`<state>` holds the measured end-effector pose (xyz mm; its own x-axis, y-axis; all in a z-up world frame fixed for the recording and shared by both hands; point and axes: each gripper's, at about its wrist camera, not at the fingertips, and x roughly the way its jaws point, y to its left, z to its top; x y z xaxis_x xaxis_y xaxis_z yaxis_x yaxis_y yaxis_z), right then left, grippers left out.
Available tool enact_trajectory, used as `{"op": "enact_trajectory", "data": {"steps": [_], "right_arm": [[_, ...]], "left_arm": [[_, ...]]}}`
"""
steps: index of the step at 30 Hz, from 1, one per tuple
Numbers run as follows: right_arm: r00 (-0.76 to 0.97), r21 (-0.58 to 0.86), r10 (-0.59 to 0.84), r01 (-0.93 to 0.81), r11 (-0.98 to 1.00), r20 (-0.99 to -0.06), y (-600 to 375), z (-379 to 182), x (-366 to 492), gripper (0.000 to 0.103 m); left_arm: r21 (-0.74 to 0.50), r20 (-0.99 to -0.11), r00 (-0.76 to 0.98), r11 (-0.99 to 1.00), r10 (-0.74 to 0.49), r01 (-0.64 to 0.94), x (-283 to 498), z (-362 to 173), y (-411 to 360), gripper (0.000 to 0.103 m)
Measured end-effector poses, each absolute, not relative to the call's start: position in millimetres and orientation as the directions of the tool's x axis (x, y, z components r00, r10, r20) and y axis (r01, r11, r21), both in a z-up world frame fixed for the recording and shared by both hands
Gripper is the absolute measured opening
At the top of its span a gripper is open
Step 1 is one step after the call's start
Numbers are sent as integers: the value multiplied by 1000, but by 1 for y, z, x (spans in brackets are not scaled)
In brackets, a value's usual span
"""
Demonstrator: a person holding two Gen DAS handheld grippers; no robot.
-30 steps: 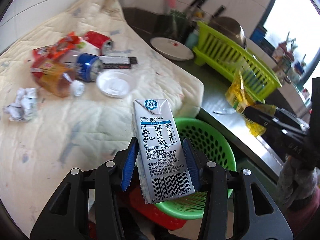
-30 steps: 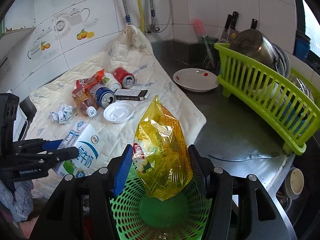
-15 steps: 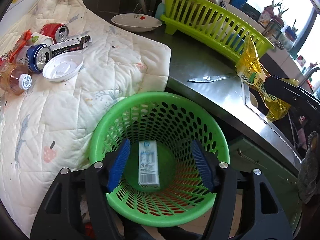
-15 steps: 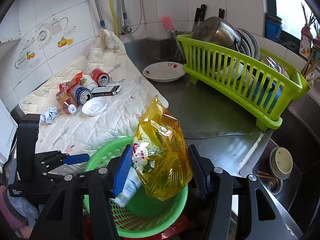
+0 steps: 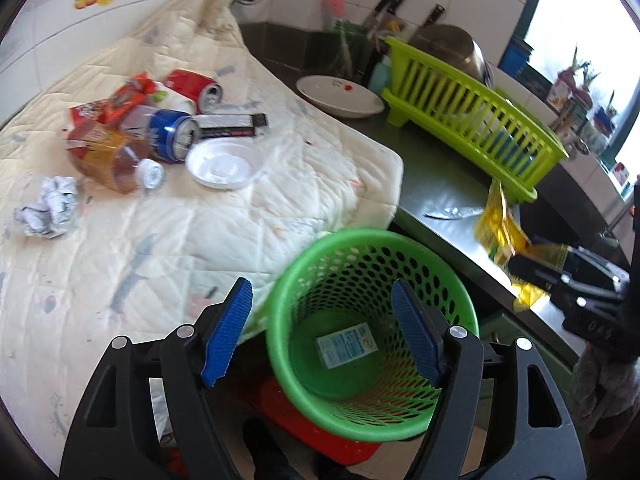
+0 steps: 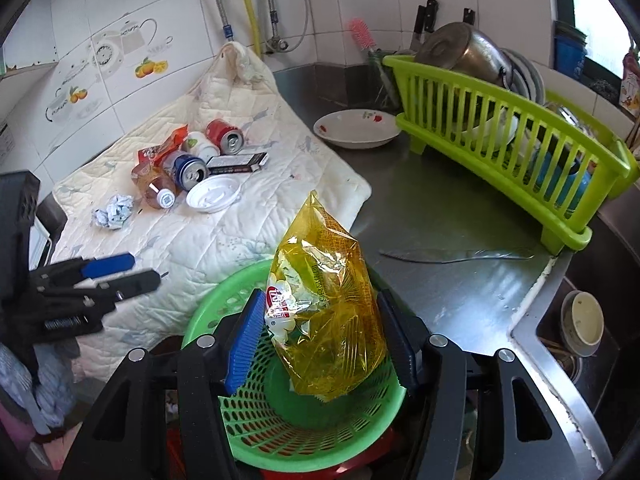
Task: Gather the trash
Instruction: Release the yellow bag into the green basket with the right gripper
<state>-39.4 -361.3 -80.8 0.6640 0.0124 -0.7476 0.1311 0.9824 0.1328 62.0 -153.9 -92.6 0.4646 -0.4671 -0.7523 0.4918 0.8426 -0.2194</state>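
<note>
My left gripper [image 5: 320, 292] hangs over the green perforated basket [image 5: 360, 236], its jaws opening with nothing between them. A milk carton [image 5: 346, 342] lies flat at the basket's bottom. My right gripper [image 6: 320, 300] holds a yellow snack bag [image 6: 324, 304] upright above the basket [image 6: 208, 316]; its jaws are easing open while both pads still touch the bag. On the quilt [image 5: 240, 240] lie a red can [image 5: 192, 84], a blue can [image 5: 172, 136], a plastic bottle [image 5: 108, 156], a white lid [image 5: 224, 162], a black box [image 5: 228, 126], an orange wrapper [image 5: 116, 102] and crumpled paper [image 5: 50, 204].
A lime dish rack [image 6: 500, 152] with a pot and dishes stands at the back right, and a white plate [image 6: 356, 128] sits beside it. A knife [image 6: 452, 256] lies on the steel counter. The sink [image 6: 576, 320] is at the right. Something red [image 5: 320, 428] sits under the basket.
My left gripper let the milk carton fall into the basket and opened wider, then swung back toward the quilt. My right gripper brought the yellow bag over the basket and lower.
</note>
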Motion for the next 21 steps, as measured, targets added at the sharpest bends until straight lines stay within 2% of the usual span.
{"op": "enact_trajectory", "data": {"steps": [6, 8, 21], "right_arm": [[647, 125, 31, 99, 987, -762, -346, -91, -34, 65], [649, 122, 32, 94, 988, -760, -344, -91, -32, 72], [666, 116, 62, 37, 993, -743, -323, -83, -13, 83]], "left_arm": [[-229, -733, 523, 882, -435, 413, 67, -82, -115, 72], [-231, -729, 538, 892, -423, 389, 68, -81, -104, 73], [-243, -726, 606, 946, -324, 214, 79, -82, -35, 76]]}}
